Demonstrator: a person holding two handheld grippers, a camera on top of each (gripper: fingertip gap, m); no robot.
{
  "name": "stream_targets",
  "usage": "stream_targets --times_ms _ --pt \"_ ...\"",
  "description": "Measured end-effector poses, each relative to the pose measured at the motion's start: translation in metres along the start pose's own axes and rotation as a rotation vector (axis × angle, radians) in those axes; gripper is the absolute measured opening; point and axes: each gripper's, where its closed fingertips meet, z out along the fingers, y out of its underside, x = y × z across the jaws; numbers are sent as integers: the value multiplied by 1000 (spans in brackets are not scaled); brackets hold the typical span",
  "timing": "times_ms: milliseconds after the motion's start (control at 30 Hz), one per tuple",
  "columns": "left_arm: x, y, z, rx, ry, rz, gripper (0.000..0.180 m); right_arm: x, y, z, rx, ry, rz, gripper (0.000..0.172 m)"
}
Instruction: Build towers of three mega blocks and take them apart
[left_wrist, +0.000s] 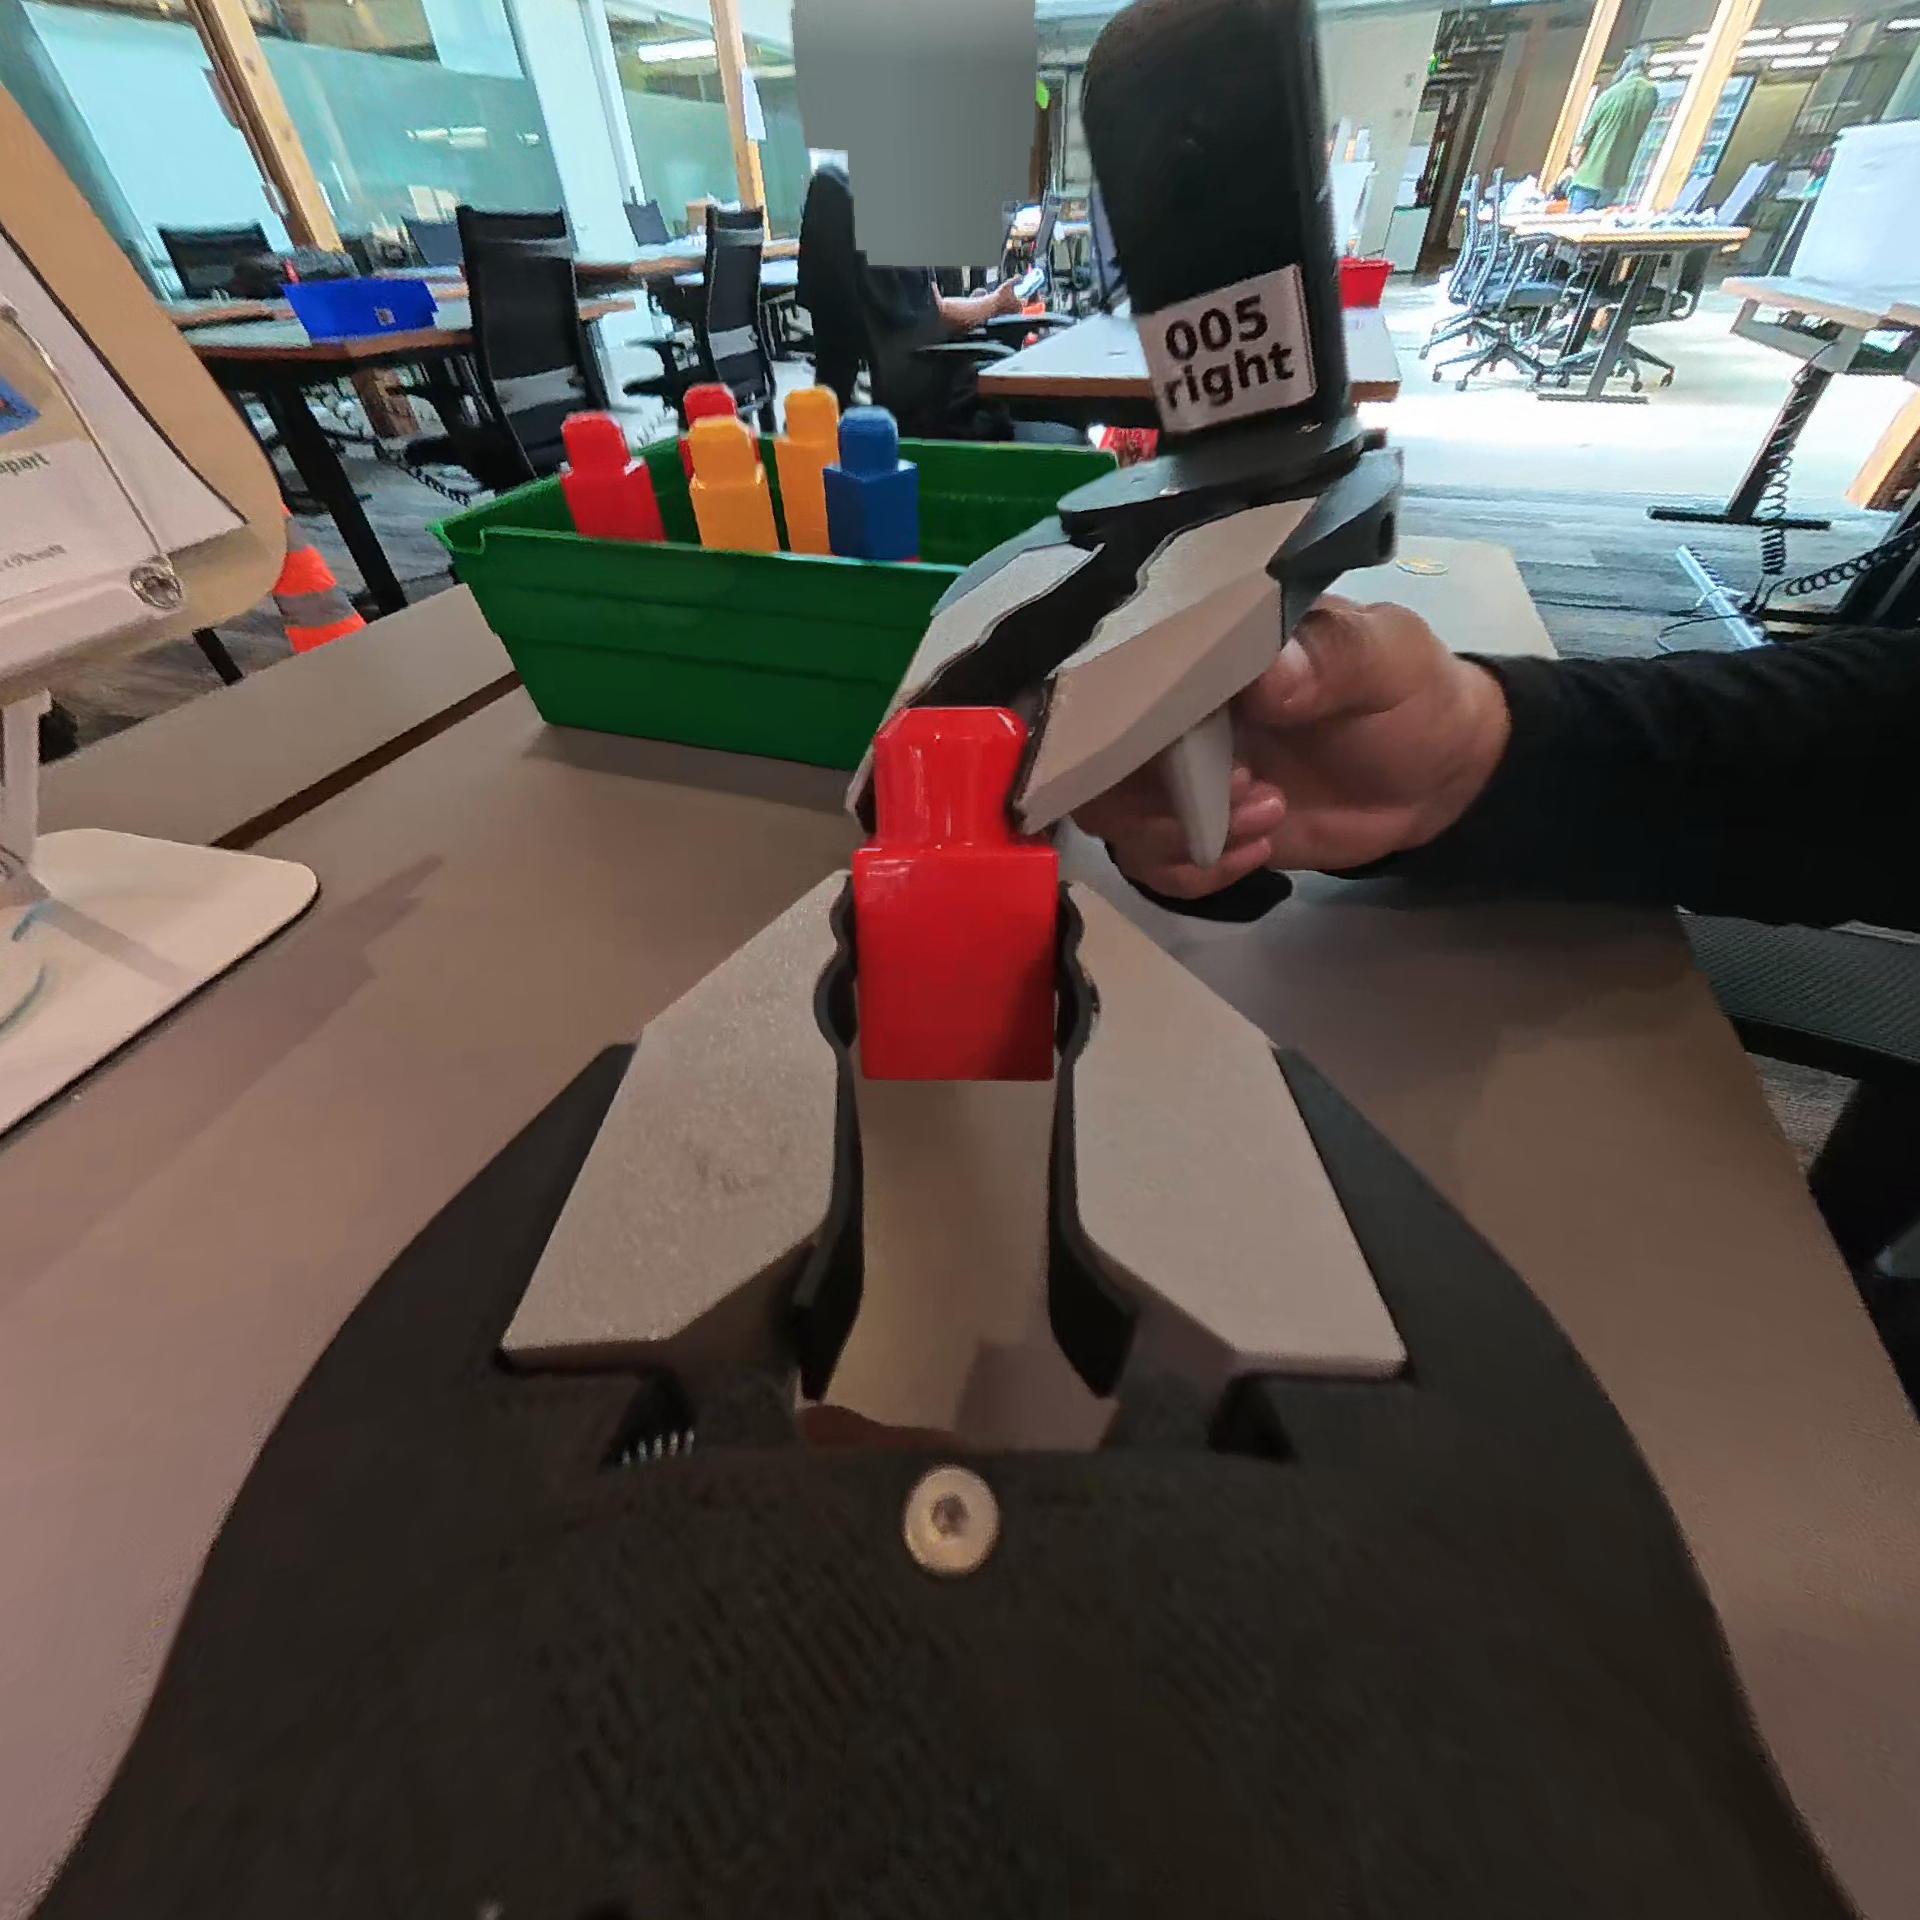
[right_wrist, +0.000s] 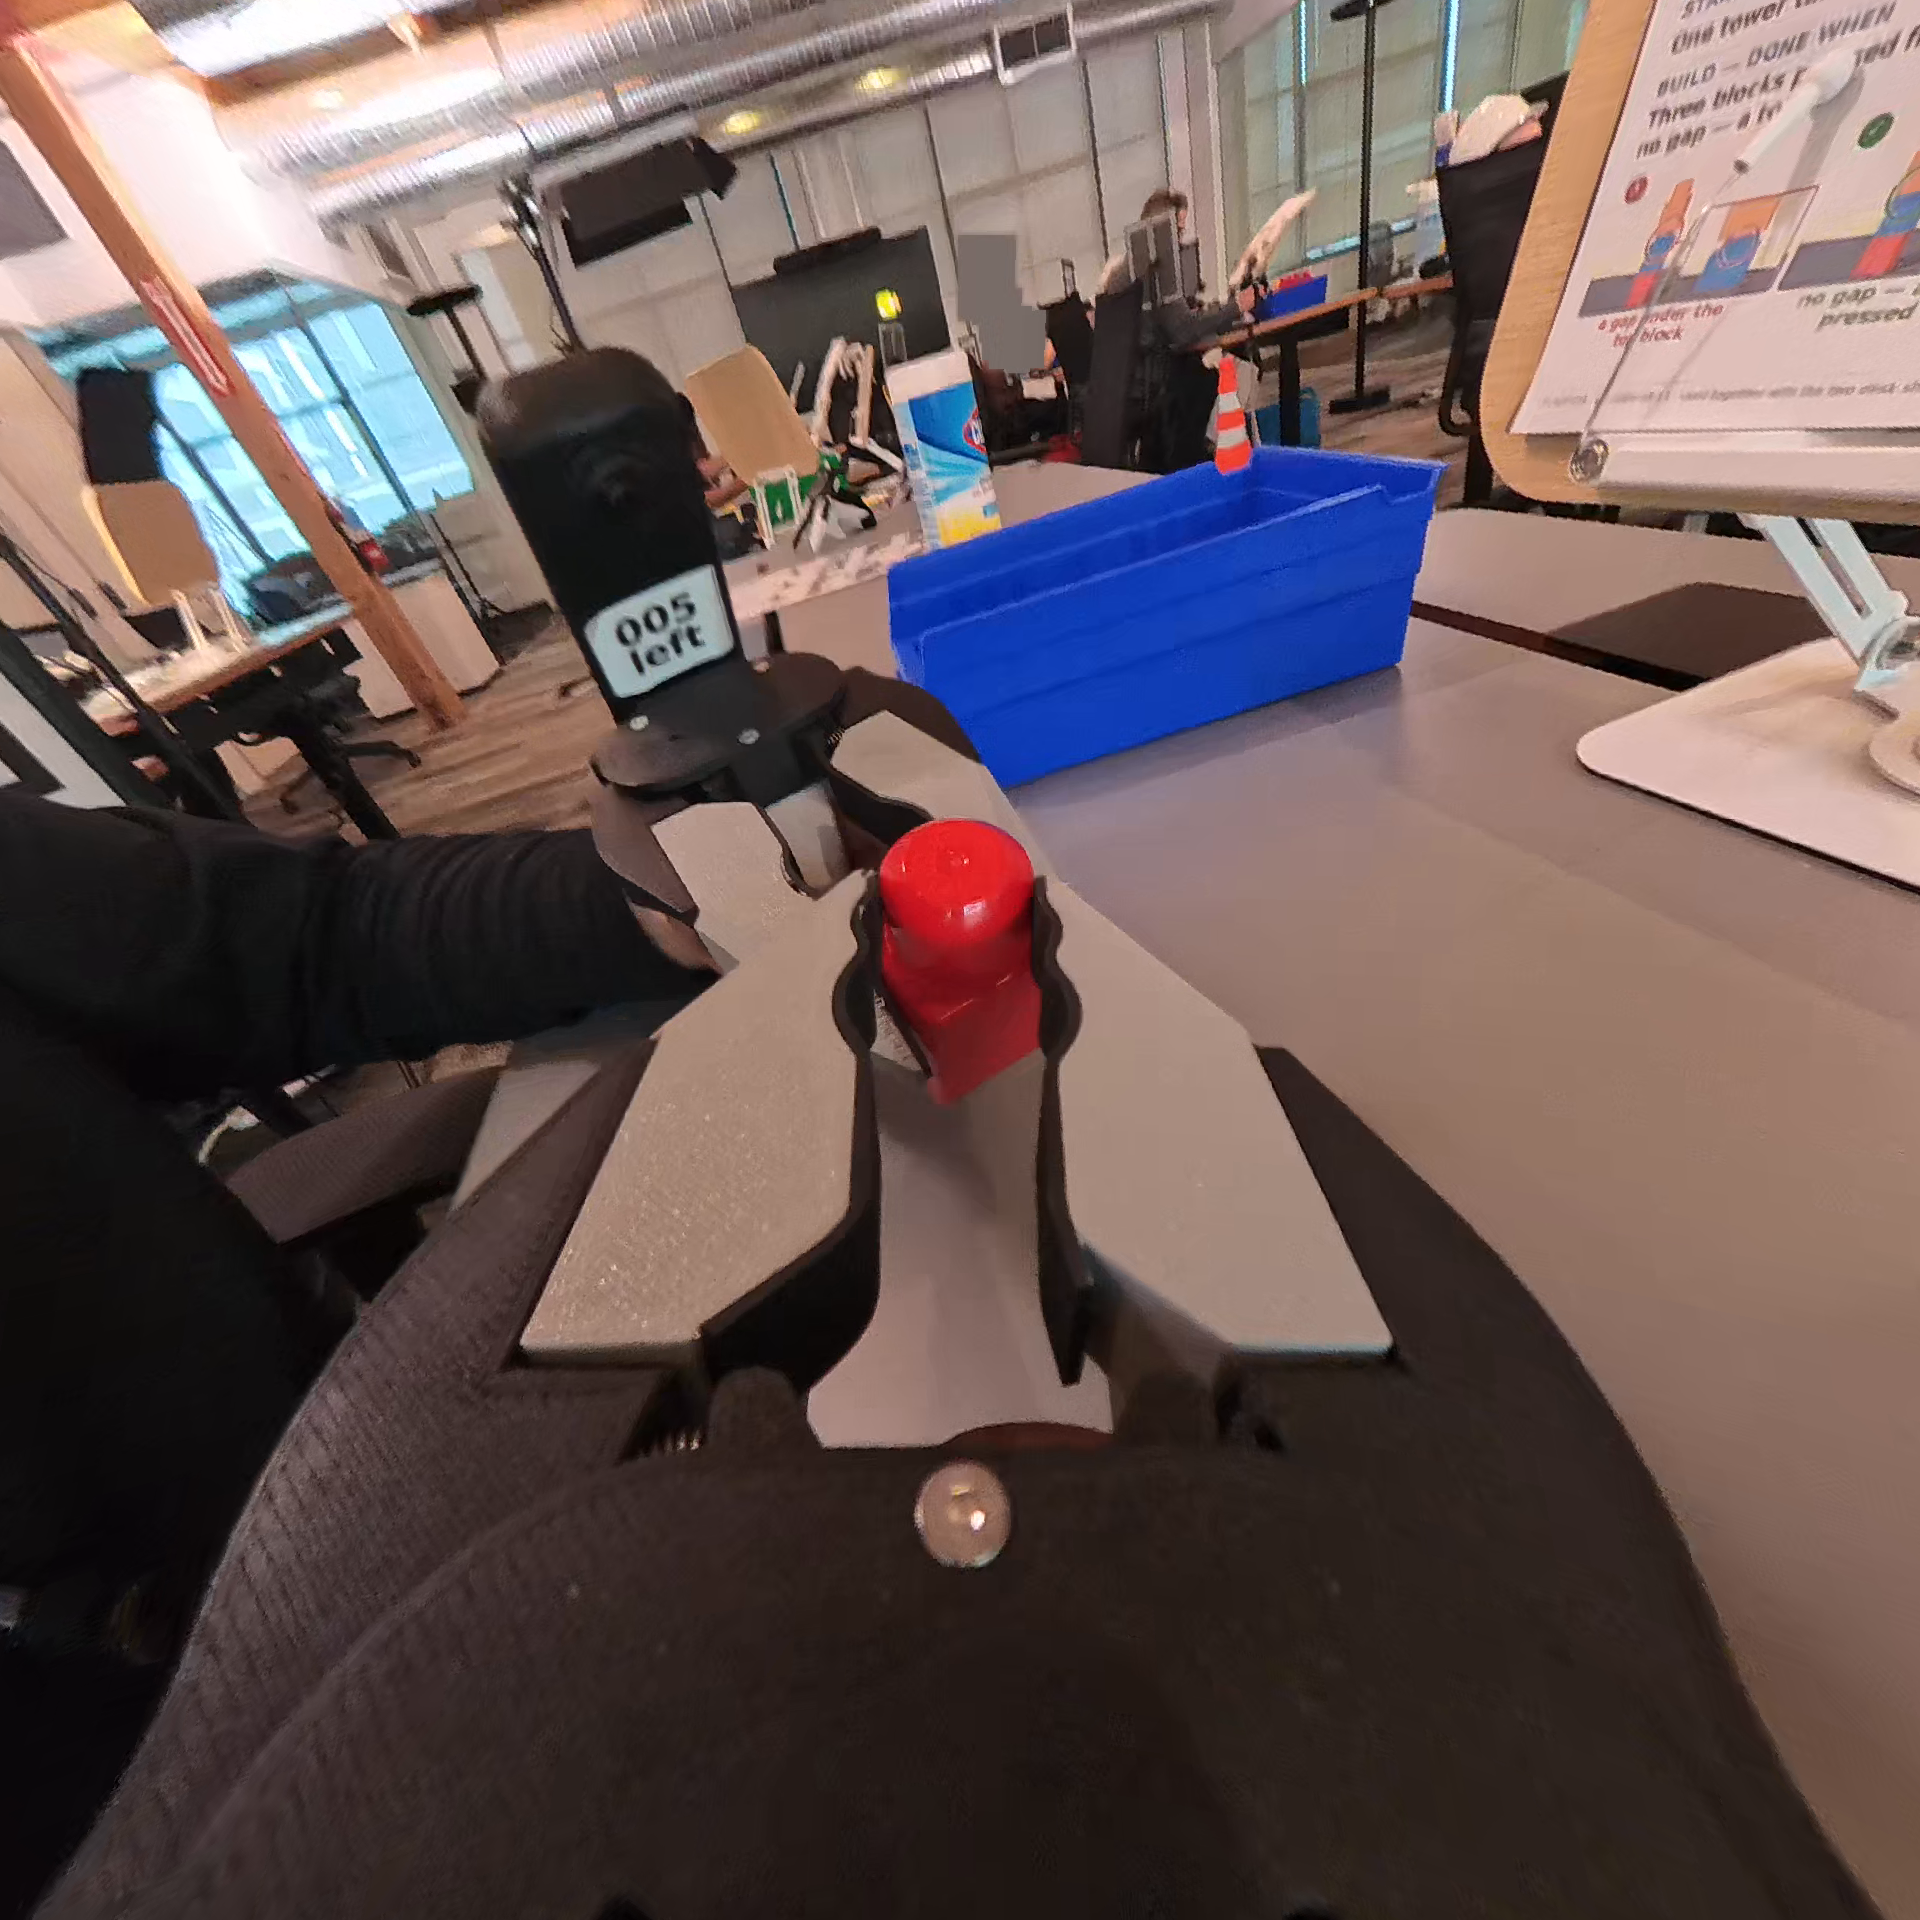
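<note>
A single red mega block (left_wrist: 956, 966) stands upright between both grippers over the grey table (left_wrist: 520, 935). My left gripper (left_wrist: 956, 925) is shut on the block's square body, with a pad pressed on each side. My right gripper (left_wrist: 945, 795) comes in from above and behind and is shut on the block's round top stud. In the right wrist view my right gripper (right_wrist: 954, 925) clasps the red stud (right_wrist: 956, 883) on both sides. The block's lower body is partly hidden there.
A green bin (left_wrist: 686, 644) behind the block holds red, yellow, orange and blue blocks. A blue bin (right_wrist: 1153, 623) stands on the table's other side. A white stand (right_wrist: 1766, 758) with an instruction sheet and a wipes canister (right_wrist: 940, 457) are nearby. Both grippers' tips are close together, under 4 cm apart.
</note>
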Motion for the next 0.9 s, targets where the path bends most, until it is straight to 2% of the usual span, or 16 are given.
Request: stream_targets --times_ms 133,200,300,433,600,700,767,900 --pt "-18 29 4 -139 -90 17 36 28 17 -2 -121 202 -115 25" --pt "-30 40 1 -190 -126 -3 56 50 25 -10 -193 345 -195 25" --pt "-47 47 -3 -201 -167 -71 57 75 42 -17 -268 440 -169 25" --pt "-55 53 -5 -210 -183 -119 50 92 61 -18 -355 489 -189 25" --pt "-55 54 -6 -232 -203 -74 52 93 67 -17 -389 505 -219 37" --pt "-62 43 -15 -220 -240 -39 55 88 52 -19 -330 514 -250 39" --pt "-74 24 -31 -169 -291 -35 56 82 40 -21 -278 512 -266 39" --pt "-109 -33 -94 22 -429 -80 58 74 23 -25 -206 523 -300 37"
